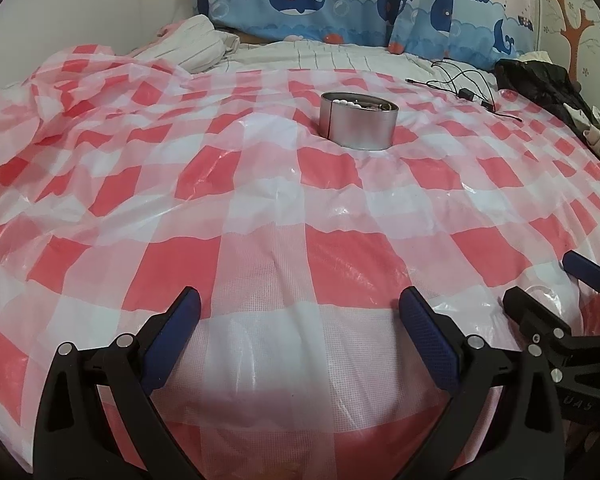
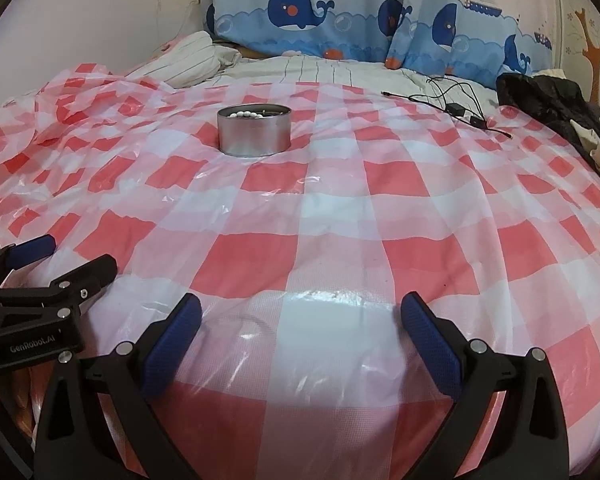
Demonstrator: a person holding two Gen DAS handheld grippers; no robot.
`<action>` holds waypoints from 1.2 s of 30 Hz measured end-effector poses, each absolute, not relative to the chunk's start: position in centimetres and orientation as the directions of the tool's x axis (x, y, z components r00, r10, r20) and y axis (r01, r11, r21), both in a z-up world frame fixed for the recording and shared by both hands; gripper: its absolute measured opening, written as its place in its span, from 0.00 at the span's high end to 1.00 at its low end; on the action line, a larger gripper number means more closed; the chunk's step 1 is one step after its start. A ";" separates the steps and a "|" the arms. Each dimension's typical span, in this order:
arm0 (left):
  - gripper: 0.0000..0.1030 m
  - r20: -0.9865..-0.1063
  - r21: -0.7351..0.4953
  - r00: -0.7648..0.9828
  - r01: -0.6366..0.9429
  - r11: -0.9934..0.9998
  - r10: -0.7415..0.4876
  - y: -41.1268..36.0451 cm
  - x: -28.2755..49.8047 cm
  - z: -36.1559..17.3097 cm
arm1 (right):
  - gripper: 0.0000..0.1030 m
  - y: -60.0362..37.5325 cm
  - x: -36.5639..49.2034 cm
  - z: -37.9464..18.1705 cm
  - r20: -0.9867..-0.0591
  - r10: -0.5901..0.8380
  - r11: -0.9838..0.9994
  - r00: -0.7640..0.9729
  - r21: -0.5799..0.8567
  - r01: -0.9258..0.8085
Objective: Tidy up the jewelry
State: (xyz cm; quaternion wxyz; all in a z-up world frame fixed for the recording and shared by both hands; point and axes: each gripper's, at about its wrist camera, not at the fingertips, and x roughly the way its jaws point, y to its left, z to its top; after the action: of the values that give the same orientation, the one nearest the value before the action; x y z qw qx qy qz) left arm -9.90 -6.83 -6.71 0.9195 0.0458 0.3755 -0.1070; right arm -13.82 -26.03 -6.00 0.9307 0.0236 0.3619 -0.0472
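Note:
A round silver tin (image 1: 357,120) stands open on the red-and-white checked plastic sheet (image 1: 260,208), far ahead of both grippers. White beads and some darker jewelry show inside the tin (image 2: 254,129). My left gripper (image 1: 300,312) is open near the bed's front edge, nothing between its blue pads. My right gripper (image 2: 301,314) is open too, also empty. In the left wrist view the right gripper (image 1: 548,280) appears at the right edge. The left gripper (image 2: 68,250) shows at the left edge of the right wrist view.
Whale-print pillows (image 2: 312,16) line the headboard. A striped blanket (image 1: 188,44) is bunched at the back left. Black cables with a small adapter (image 2: 456,104) lie at the back right, next to a black garment (image 2: 548,96). The checked sheet (image 2: 340,208) is rumpled at the left.

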 end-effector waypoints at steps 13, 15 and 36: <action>0.07 -0.702 -0.003 0.693 0.229 0.973 -0.165 -6.7 -9.8 -6.9 | 0.07 -26.2 -13.7 -6.2 -0.681 -0.060 0.994 0.730 0.024 0.105; 0.07 -0.702 -0.002 0.693 0.229 0.973 -0.165 -6.8 -9.8 -6.9 | 0.07 -26.2 -13.7 -6.2 -0.681 -0.060 0.994 0.730 0.025 0.105; 0.07 -0.702 -0.001 0.693 0.229 0.973 -0.163 -6.8 -9.8 -7.0 | 0.07 -26.2 -13.7 -6.2 -0.682 -0.060 0.994 0.729 0.025 0.105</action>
State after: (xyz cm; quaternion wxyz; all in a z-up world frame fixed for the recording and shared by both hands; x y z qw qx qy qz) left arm -9.78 -6.78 -6.96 0.9191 0.0434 0.3769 -0.1066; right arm -13.70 -26.24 -6.18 0.9294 0.0307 0.3652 -0.0444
